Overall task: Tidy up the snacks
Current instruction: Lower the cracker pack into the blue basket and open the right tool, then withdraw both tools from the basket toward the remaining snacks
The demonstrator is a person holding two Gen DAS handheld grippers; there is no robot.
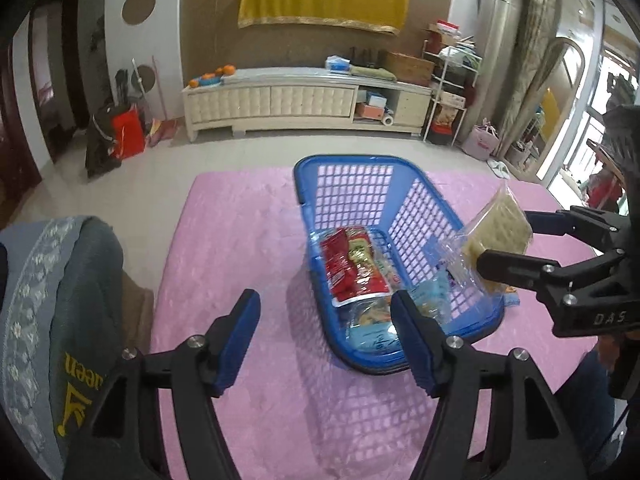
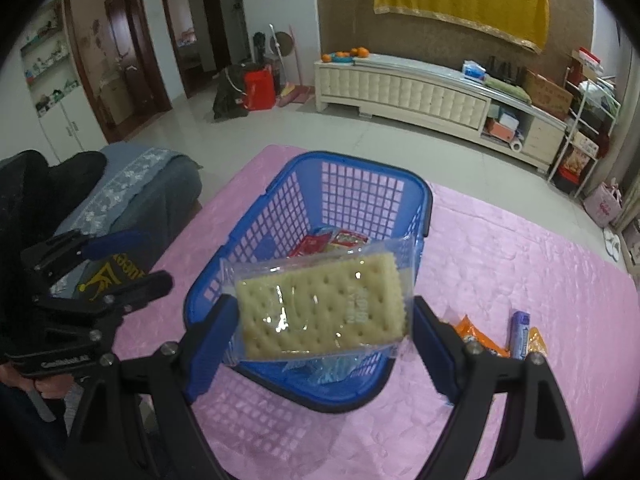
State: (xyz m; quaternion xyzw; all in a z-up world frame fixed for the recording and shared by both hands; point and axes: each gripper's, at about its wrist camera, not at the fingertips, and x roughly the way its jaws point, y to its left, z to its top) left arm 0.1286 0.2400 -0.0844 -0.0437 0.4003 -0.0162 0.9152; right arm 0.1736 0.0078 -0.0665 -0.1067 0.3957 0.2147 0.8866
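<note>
Crackers — a pale, dimpled rectangle in crinkly clear wrap — sat pinched in the right gripper above the blue lattice basket's near end, while the left gripper gaped wide — holding nothing.

A pink quilted cloth covers the table. On it stands a blue plastic basket. Near the basket's right side lie an orange snack packet, a purple-blue tube and a small orange wrapper.

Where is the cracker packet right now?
The cracker packet is held in the right gripper, up in the air just over the blue basket's near edge.
</note>
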